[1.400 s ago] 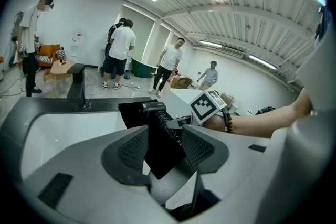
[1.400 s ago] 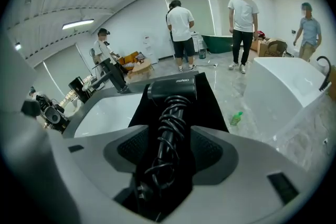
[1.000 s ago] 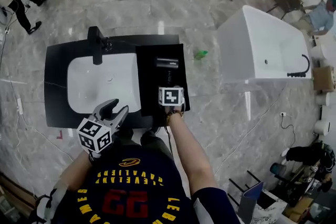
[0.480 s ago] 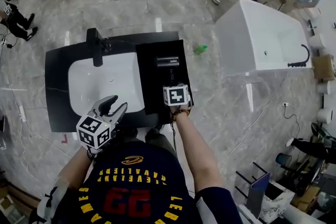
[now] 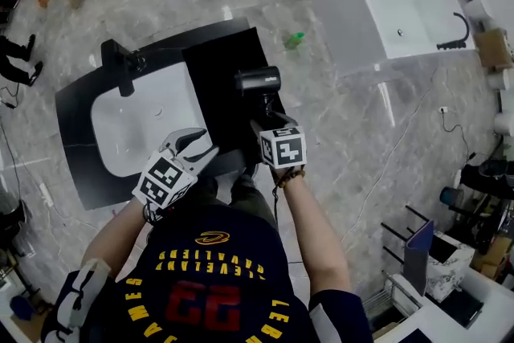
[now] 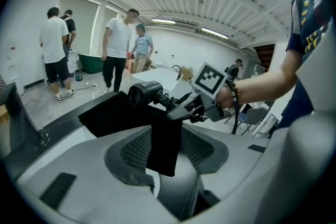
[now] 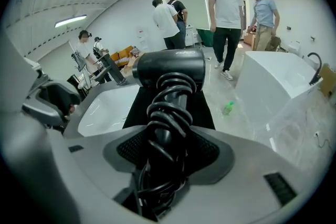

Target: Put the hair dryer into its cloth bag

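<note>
Gripping the hair dryer (image 5: pixel 259 81) by its handle, the right gripper (image 5: pixel 269 123) has its fingers clamped over the coiled cord (image 7: pixel 167 113) wound around that handle. The barrel stands at 12 o'clock from the fingers, held clear above the cloth bag (image 5: pixel 221 80). The bag lies flat on the dark tabletop (image 5: pixel 72 165), with the white basin (image 5: pixel 132 124) at its 9 o'clock. The left gripper (image 5: pixel 201 150) sits at the bag's 7 o'clock corner. Its own view shows a flap of the black cloth caught between its fingers, so they appear closed on the bag's edge. The dryer looks rigid and top-heavy, and its barrel is likely to swing about the handle. The cord loops under the fingers make a springy, uneven seat, so a firm hold low on the handle suits it. The bag is limp and thin and will collapse shut. It probably needs lifting by one layer of the mouth rim only, so the opening gapes toward the dryer's nose.
</note>
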A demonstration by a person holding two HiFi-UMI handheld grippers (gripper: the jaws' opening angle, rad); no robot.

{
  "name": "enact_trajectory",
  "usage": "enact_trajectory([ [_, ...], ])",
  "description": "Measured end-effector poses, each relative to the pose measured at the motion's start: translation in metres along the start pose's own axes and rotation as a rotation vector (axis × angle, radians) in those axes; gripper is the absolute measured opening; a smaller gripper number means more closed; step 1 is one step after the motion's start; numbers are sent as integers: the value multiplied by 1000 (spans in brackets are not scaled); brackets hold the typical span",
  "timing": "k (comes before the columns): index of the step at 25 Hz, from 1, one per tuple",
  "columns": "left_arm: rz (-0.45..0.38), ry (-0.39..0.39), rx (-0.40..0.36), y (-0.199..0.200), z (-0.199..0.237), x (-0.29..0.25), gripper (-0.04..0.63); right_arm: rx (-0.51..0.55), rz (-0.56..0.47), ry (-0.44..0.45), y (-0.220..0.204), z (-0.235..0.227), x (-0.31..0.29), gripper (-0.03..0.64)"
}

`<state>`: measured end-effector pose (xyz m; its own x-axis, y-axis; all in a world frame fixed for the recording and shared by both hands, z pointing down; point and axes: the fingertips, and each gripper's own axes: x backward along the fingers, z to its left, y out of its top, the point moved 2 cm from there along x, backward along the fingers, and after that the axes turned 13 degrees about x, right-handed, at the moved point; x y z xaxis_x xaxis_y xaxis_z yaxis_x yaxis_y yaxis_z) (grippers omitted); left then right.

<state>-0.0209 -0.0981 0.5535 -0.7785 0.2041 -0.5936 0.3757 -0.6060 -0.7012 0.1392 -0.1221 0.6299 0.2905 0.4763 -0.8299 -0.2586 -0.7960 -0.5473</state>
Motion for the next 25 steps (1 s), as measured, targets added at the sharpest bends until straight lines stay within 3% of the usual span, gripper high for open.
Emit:
enact_trajectory([
  [9, 250, -134, -261, -44, -29, -96, 178, -85, -13, -29, -71, -3, 69, 241],
  [13, 367, -155, -353, -65, -32, -122, 176, -143, -18, -42, -104, 5, 89, 241],
  [18, 439, -112, -366, -77, -24, -139, 109, -205, -19, -42, -137, 18, 103, 241],
  [21, 476, -90, -377, -85, -21, -142, 107, -233, -30, -40, -148, 24, 106, 241],
  [25, 483, -81, -343, -87, -17, -142, 14, -258, -43, -43, -155, 31, 108, 241],
])
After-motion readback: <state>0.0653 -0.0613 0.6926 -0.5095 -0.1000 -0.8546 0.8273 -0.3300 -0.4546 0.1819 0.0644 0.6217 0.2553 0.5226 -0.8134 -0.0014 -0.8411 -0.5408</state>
